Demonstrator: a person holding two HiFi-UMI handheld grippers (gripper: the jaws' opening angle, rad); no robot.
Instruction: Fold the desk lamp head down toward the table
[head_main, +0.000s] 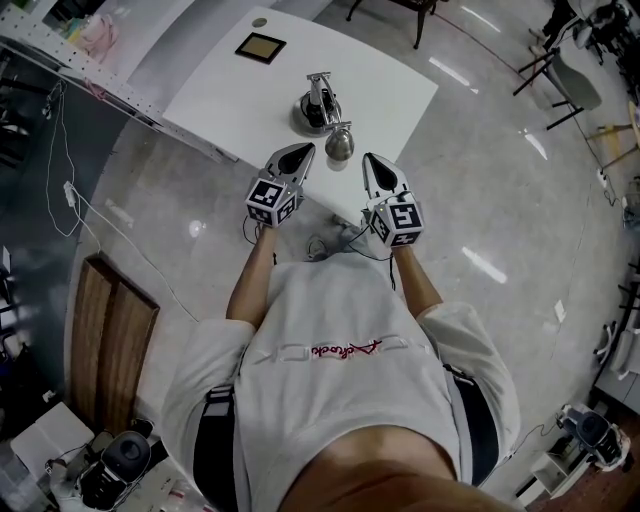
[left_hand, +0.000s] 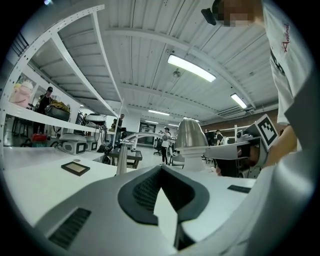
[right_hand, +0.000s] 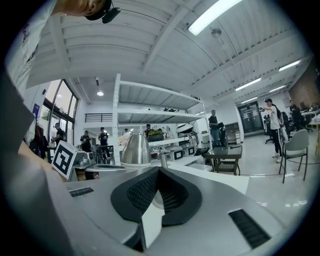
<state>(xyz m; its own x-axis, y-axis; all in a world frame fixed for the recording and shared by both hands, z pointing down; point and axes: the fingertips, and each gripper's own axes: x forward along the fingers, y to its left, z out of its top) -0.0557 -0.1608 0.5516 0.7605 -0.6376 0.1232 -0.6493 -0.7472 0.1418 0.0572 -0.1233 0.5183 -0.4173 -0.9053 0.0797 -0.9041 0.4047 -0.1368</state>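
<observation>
Right now I am holding both grippers level at the table's (head_main: 230, 110) near edge, one on each side of the lamp head (head_main: 340, 143); the left gripper (left_hand: 161, 169) is keeping its jaws fully together with nothing between the dark pads, and the right gripper (right_hand: 157, 170) is doing the same, clamping on nothing. Neither one is gripping the lamp; from above, the two tips are sitting just beside the head, and I cannot tell whether either is brushing it.

The lamp is standing near the middle of the white table; its round base (head_main: 308, 112) is sitting farther from me, its arm (head_main: 320, 90) is rising from that base, and the metal head is hanging low on my side of it, dome upward and wide end facing down toward the tabletop; whether it is resting on the surface I cannot tell.

The head view alone is showing the base, a small dark frame (head_main: 260, 47) lying farther back on the table, and my arms reaching forward; the left gripper view is showing the curved arm from the side and the right gripper's marker cube (left_hand: 267, 129) beyond the head; the right gripper view is showing white shelving (right_hand: 155, 112) and people standing far off behind the lamp.
</observation>
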